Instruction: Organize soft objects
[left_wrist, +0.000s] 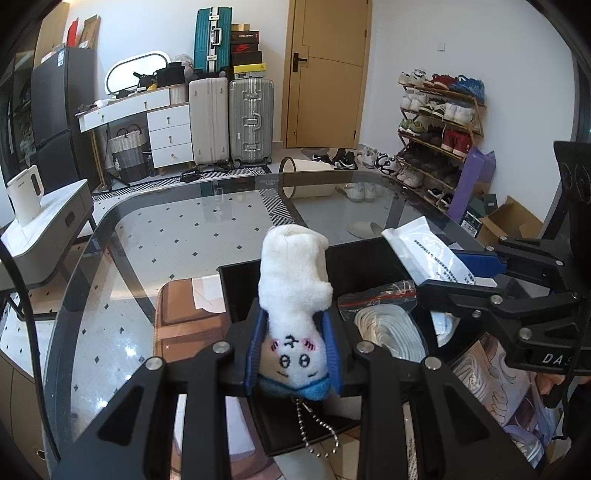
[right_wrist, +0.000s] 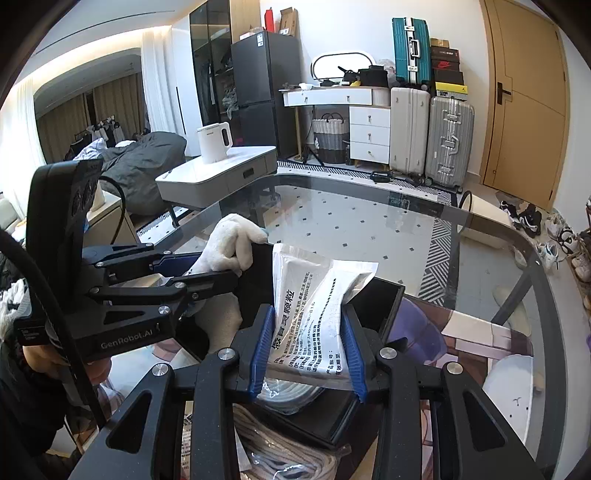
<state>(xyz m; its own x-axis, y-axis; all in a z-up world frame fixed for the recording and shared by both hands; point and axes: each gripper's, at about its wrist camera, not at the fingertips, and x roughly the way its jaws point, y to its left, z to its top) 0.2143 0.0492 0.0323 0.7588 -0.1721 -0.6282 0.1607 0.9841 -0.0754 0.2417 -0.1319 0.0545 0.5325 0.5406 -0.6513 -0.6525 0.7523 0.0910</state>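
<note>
Plush keychain toy (left_wrist: 293, 295), white with a stitched face and a blue collar, is pinched head-first between the blue pads of the left tool (left_wrist: 293, 354), its body sticking up and away from the camera and its bead chain (left_wrist: 317, 432) dangling below. It hangs above a black open box (left_wrist: 240, 291) that stands on the glass surface (left_wrist: 166, 229). Inside the box lie a coiled white cord (left_wrist: 391, 332) and a red-topped zip bag (left_wrist: 376, 295). The right tool (right_wrist: 308, 350) is pressed shut on a white printed sachet (right_wrist: 317, 299), holding it upright over the same box, near its right side. In the right wrist view the left tool (right_wrist: 207, 269) shows at the left with the toy (right_wrist: 232, 243) in its grip, just beside the sachet. Another bagged bundle of cord (right_wrist: 288, 454) lies at the near edge below the right tool.
</note>
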